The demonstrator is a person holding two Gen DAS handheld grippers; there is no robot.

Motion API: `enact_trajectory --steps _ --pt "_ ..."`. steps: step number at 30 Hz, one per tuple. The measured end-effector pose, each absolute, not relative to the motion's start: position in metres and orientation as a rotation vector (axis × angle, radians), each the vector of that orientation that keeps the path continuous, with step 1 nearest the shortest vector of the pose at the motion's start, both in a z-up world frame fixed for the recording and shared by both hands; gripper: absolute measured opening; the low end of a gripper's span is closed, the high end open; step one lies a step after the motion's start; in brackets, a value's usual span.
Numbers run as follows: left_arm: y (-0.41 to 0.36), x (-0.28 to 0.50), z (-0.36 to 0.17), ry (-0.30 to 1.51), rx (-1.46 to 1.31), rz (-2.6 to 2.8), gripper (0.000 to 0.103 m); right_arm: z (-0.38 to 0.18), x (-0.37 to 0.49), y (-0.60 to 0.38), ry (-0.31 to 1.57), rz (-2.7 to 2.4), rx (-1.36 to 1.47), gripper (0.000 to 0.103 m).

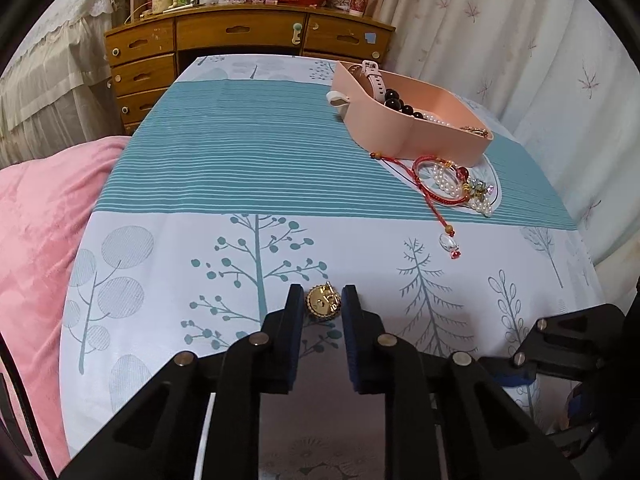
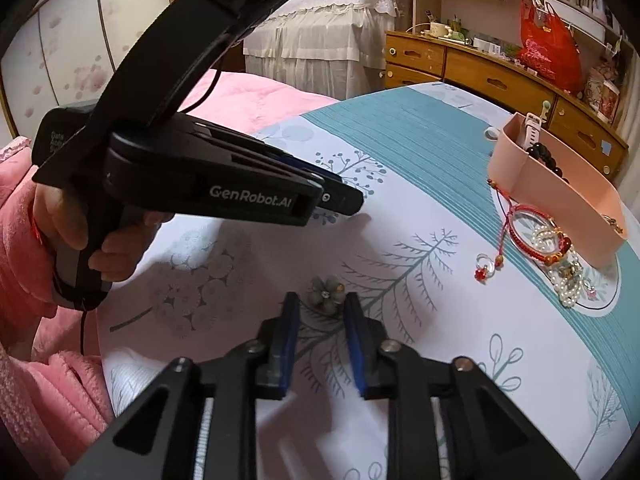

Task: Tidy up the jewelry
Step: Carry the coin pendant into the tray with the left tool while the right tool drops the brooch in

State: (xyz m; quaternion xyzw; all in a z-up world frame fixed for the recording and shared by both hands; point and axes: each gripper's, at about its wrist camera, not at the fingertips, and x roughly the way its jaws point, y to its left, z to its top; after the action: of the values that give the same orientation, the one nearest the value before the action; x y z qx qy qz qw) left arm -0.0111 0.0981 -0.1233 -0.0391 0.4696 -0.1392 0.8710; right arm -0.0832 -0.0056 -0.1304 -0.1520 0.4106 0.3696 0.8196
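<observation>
A round gold brooch (image 1: 322, 303) lies on the tablecloth between the tips of my left gripper (image 1: 322, 300), which is open around it with small gaps on both sides. A grey flower brooch (image 2: 327, 293) lies between the tips of my right gripper (image 2: 322, 304), also open. A pink tray (image 1: 424, 120) at the far right holds a pink watch (image 1: 370, 76), dark beads and pearls. In front of it lie a red cord bracelet (image 1: 438, 184) and pearl bracelets (image 1: 450, 186). The tray (image 2: 560, 200) and bracelets (image 2: 540, 240) also show in the right wrist view.
The table wears a white and teal tree-print cloth (image 1: 248, 160). A pink blanket (image 1: 36, 220) lies to the left. A wooden chest of drawers (image 1: 240, 40) stands behind the table. The left gripper's body (image 2: 200, 184) and the hand holding it fill the right wrist view's left side.
</observation>
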Motion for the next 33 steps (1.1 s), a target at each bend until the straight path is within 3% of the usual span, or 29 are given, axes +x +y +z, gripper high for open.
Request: enact_trajectory --steps 11,33 --pt "0.094 -0.013 -0.123 0.982 -0.08 -0.287 0.015 -0.129 -0.083 -0.006 0.869 0.788 -0.313 0.009" --pt "0.089 -0.002 -0.081 0.894 -0.022 -0.283 0.015 -0.1 -0.065 -0.046 0.821 0.755 -0.195 0.005"
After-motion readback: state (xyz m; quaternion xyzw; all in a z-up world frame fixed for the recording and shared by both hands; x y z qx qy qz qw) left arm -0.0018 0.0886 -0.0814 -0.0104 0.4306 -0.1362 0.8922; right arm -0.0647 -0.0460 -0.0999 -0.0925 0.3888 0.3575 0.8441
